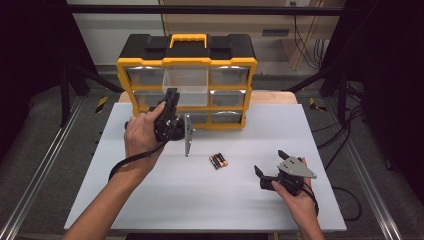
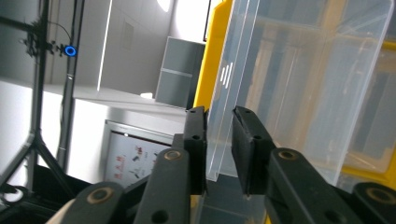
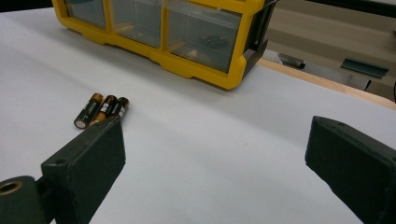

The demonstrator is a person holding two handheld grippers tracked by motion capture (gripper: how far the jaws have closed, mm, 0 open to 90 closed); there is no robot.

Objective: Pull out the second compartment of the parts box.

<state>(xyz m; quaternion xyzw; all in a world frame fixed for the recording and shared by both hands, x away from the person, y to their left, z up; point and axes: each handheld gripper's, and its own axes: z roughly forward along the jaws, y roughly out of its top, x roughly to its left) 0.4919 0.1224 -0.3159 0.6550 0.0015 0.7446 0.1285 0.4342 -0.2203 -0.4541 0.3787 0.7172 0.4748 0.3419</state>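
While the work looks barely past its opening step, the high view shows the left gripper raised to the front of the yellow organizer at the far side of the counter, its fingers at the clear drawer in the top middle slot, which stands pulled forward from the frame and looks empty; three batteries lie side by side on the counter, well apart from the organizer, and the right gripper rests near them with fingers spread and nothing between them. In the left gripper view, the fingers are nearly closed on the drawer's transparent front wall, pinching its thin edge, and no contents show through the plastic. In the right gripper view, the wide-open fingers frame bare counter, the batteries lying just beyond the nearer one, and a lower drawer of the organizer holds some small dark items I cannot identify. I judge that picking up the batteries, dropping them in the drawer and shutting it all remain.
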